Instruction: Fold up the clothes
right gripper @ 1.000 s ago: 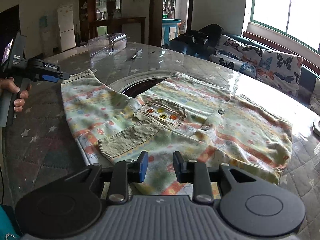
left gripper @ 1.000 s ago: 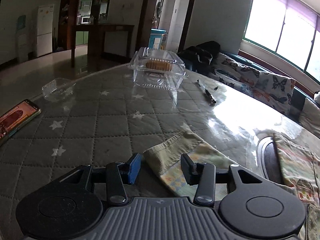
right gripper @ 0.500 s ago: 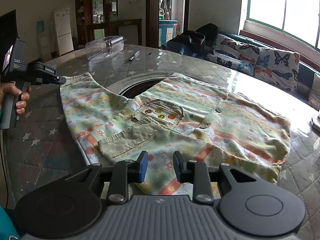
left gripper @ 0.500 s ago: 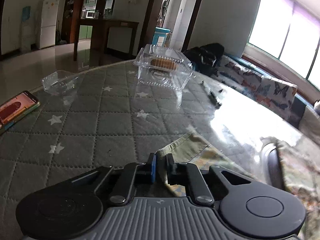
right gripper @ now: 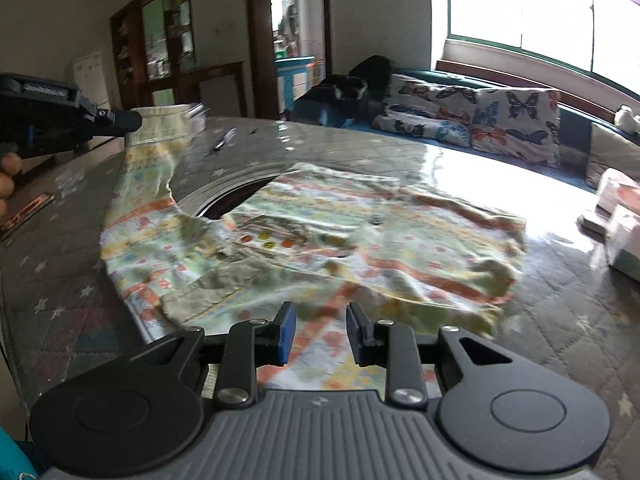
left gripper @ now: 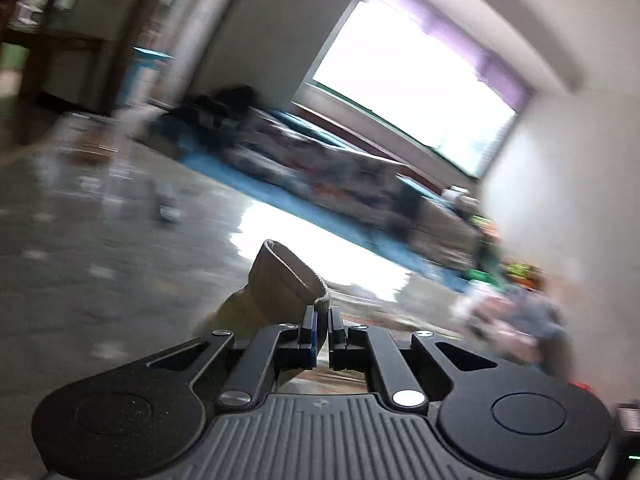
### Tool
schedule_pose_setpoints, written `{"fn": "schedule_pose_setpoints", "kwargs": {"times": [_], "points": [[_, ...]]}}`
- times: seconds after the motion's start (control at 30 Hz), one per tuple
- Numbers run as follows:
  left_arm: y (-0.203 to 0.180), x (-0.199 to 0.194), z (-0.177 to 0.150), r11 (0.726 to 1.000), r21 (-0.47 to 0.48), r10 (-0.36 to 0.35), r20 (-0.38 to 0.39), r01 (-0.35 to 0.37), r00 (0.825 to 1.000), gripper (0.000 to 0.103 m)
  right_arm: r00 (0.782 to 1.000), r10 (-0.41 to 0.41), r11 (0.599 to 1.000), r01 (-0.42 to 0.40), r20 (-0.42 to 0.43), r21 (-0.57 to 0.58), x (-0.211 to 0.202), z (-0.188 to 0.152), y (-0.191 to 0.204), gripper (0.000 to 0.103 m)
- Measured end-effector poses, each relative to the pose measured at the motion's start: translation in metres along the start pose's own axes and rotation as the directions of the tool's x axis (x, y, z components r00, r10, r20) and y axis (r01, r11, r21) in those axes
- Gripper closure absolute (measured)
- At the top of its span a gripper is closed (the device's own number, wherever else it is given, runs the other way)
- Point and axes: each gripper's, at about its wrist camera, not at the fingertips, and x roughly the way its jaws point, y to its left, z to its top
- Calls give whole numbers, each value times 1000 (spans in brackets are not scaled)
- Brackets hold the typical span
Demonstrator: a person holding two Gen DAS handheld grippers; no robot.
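Observation:
A small shirt [right gripper: 340, 240] with pastel stripes and a corduroy collar lies spread on the quilted table [right gripper: 60, 280]. My left gripper [left gripper: 323, 316] is shut on the cuff [left gripper: 280, 280] of one sleeve. In the right wrist view the left gripper [right gripper: 120, 120] holds that sleeve [right gripper: 152, 160] up off the table at the far left, with a hand [right gripper: 6, 176] behind it. My right gripper [right gripper: 321, 320] stands open low over the shirt's near hem, its pads apart. The left wrist view is heavily blurred.
A pen [right gripper: 222, 142] lies beyond the shirt and a phone [right gripper: 28, 212] at the table's left edge. A round dark inset [right gripper: 236, 200] shows under the shirt. White boxes [right gripper: 624, 216] sit at the right. A sofa with butterfly cushions [right gripper: 500, 120] runs along the window.
My left gripper closed on the sleeve cuff, then lifted it and swung right. The sleeve now hangs raised from the table. The right gripper shifted slightly over the hem, still open.

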Motion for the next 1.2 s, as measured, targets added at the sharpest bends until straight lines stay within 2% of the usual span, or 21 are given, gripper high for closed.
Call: {"fn": "schedule_pose_setpoints", "kwargs": {"times": [0.13, 0.27, 0.4, 0.6, 0.67, 0.73, 0.83, 1.07, 1.2], "points": [[-47, 22, -11, 986, 53, -155, -70, 159, 985, 98, 999, -38, 998, 37, 12, 47, -10, -6, -19, 76], [-83, 41, -29, 958, 111, -248, -139, 264, 959, 98, 998, -67, 993, 66, 15, 95, -19, -14, -36, 76], [-103, 61, -54, 938, 183, -252, -226, 295, 941, 97, 996, -87, 986, 85, 12, 145, -25, -20, -51, 76], [-105, 69, -79, 919, 212, -249, -338, 331, 908, 92, 995, -96, 977, 92, 11, 195, -26, -19, -61, 76], [-100, 67, -83, 915, 217, -249, -359, 340, 899, 76, 996, -84, 974, 79, 13, 210, -23, -17, -63, 76], [-95, 67, -81, 912, 229, -245, -363, 341, 899, 70, 997, -76, 973, 71, 15, 218, -19, -15, -62, 76], [-83, 61, -79, 915, 253, -215, -355, 315, 910, 70, 998, -55, 972, 52, 8, 228, -12, -12, -61, 76], [-32, 66, -65, 965, 221, -69, -300, 139, 952, 70, 997, -22, 973, 37, -69, 229, 14, -18, -53, 76], [-13, 63, -62, 972, 224, -6, -281, 72, 960, 70, 996, -6, 973, 27, -92, 229, 15, -19, -50, 76]]}}
